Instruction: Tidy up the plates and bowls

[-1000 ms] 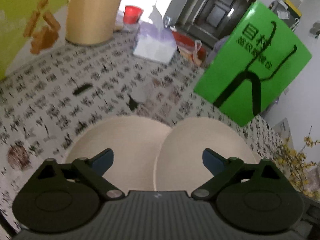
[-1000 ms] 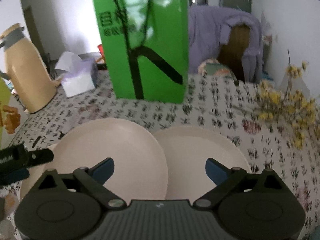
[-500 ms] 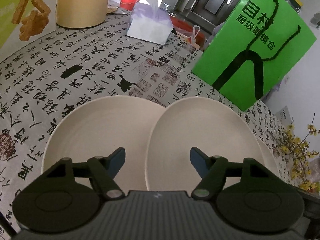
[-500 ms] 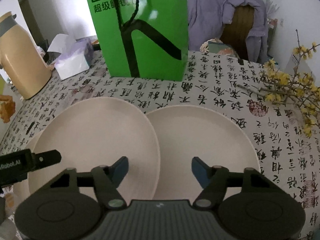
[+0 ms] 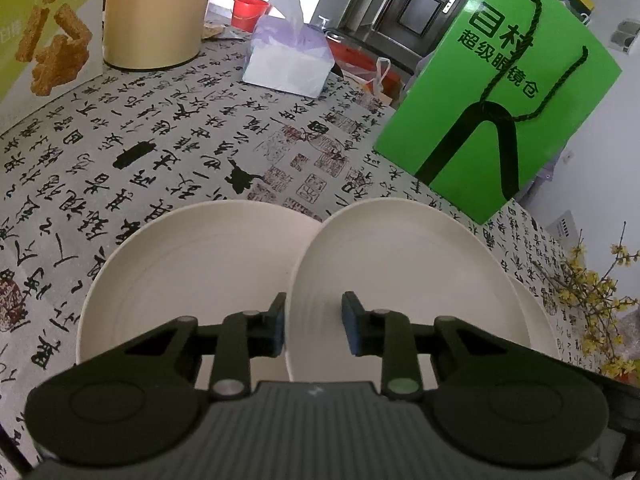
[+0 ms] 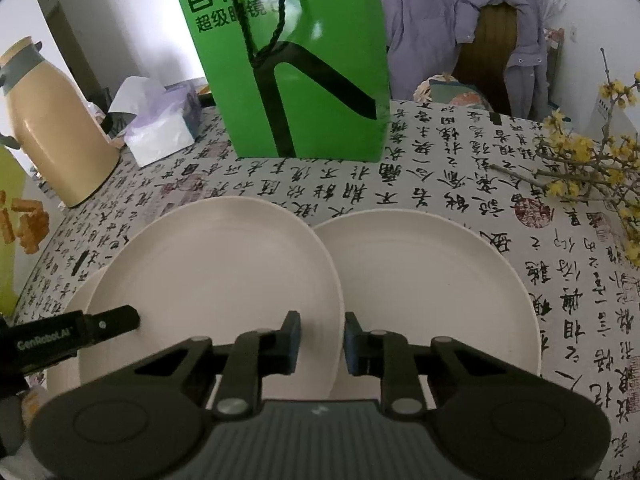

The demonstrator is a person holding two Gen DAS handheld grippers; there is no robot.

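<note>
A desk (image 5: 160, 152) under a cloth printed with black calligraphy is filling both views, carrying, from left to right, a tan flask (image 5: 152, 12), a tissue box (image 5: 288, 60), a green bag (image 5: 500, 112) standing upright, and yellow flower sprigs (image 5: 592, 292) lying at the right edge. Three cream plates are sitting at the near side of the desk in an overlapping row: the left plate (image 5: 192, 272) is lying flat, the middle plate (image 5: 400, 264) is resting over its right edge, and the right plate (image 6: 432, 280) is lying with its left edge tucked under the middle one. The left tongs (image 5: 313, 326) are straddling the middle plate's left rim, their jaws having just been closing to a narrow gap, one pad sitting just outside the rim and the other over the plate's inside. The right tongs (image 6: 322, 342) are straddling the same plate's right rim, likewise having just been closing. Whether either pair is actually pressing on the rim I cannot tell.
</note>
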